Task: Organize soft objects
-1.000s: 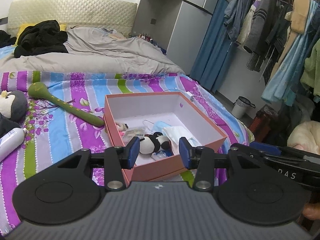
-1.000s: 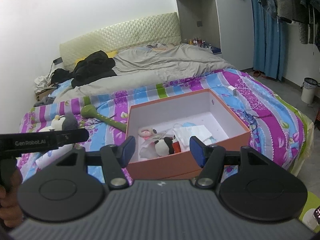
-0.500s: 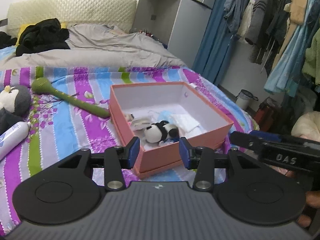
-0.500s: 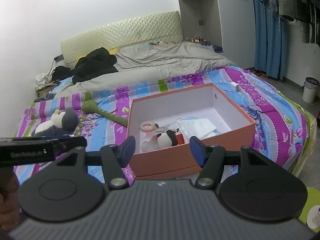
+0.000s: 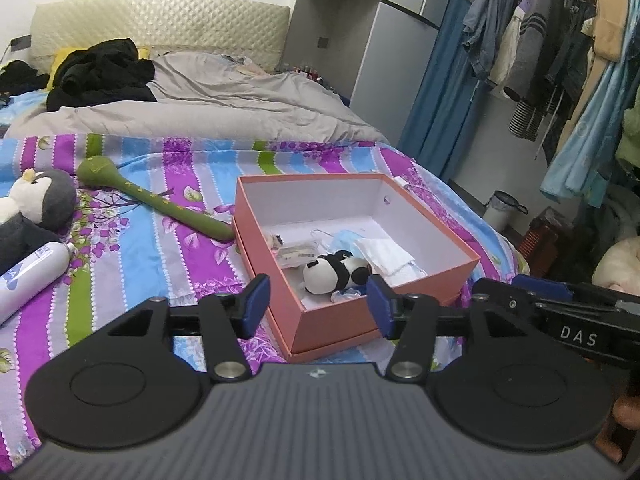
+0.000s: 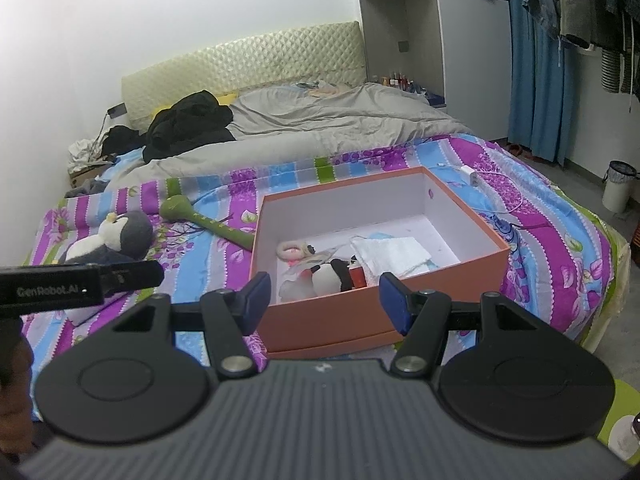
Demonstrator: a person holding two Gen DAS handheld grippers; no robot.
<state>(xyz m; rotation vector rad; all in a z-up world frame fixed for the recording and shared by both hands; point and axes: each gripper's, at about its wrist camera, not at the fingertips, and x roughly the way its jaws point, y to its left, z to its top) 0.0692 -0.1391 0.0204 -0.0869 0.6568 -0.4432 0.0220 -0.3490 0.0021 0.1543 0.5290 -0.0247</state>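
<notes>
An open orange box (image 5: 384,320) (image 6: 332,320) sits on the striped bedspread. Inside lie a small panda plush (image 5: 336,272) (image 6: 330,278), a white cloth (image 5: 384,254) (image 6: 394,254), a blue face mask (image 5: 344,239) and small packets. A penguin plush (image 5: 38,208) (image 6: 114,236) and a green stick-shaped toy (image 5: 152,200) (image 6: 208,222) lie left of the box. My left gripper (image 5: 318,300) is open and empty, just short of the box's near wall. My right gripper (image 6: 324,300) is open and empty, also near the box's front.
A white spray bottle (image 5: 30,276) lies at the left. A grey duvet (image 5: 208,104) and black clothes (image 5: 100,72) cover the far bed. A white charger with cable (image 6: 470,174) lies right of the box. Hanging clothes (image 5: 560,48) and a small bin (image 5: 502,210) stand at the right.
Both grippers have drawn back and risen a little from the box, which now looks farther off. The jaws stay open and nothing was picked up.
</notes>
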